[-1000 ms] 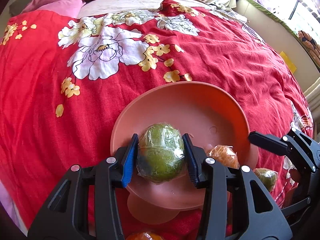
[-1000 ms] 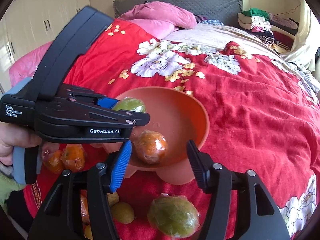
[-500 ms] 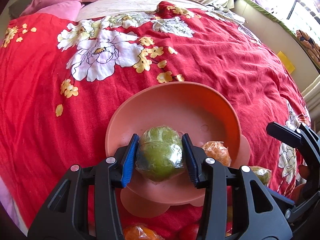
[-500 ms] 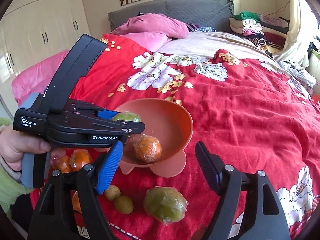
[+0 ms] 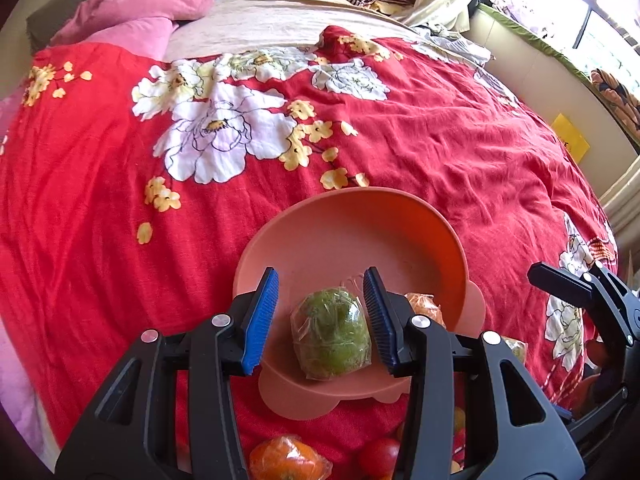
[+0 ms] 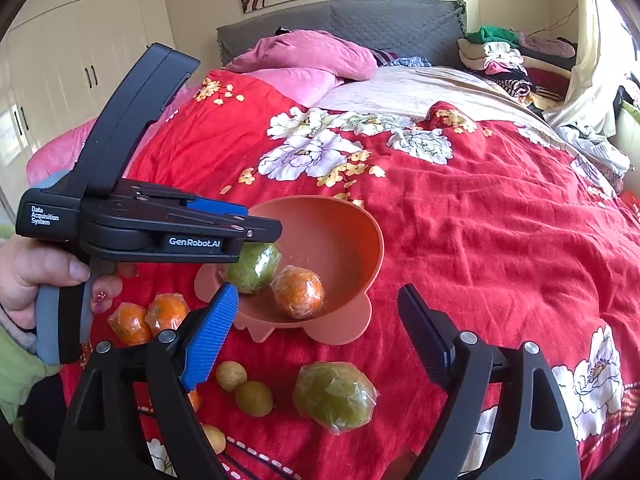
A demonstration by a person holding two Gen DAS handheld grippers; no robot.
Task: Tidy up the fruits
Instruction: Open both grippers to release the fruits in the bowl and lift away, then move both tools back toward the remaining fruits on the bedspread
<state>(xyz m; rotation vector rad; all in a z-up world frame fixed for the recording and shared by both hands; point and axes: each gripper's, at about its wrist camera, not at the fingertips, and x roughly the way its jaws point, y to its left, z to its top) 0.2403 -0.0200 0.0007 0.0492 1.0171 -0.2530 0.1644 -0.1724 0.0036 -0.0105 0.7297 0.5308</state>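
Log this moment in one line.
left gripper: open over green fruit in bowl | right gripper: empty, jaws just opened wider | orange: in bowl

Bright daylight from window (image 5: 592, 8) at far right, overexposed there. Red floral cotton bedspread (image 5: 440, 140) evenly lit, soft shadows in creases. Glare on plastic wrap of green round fruit (image 5: 332, 336). Strong fisheye bending, dark vignetted corners. Focus sharp mid-frame; far edges slightly soft.
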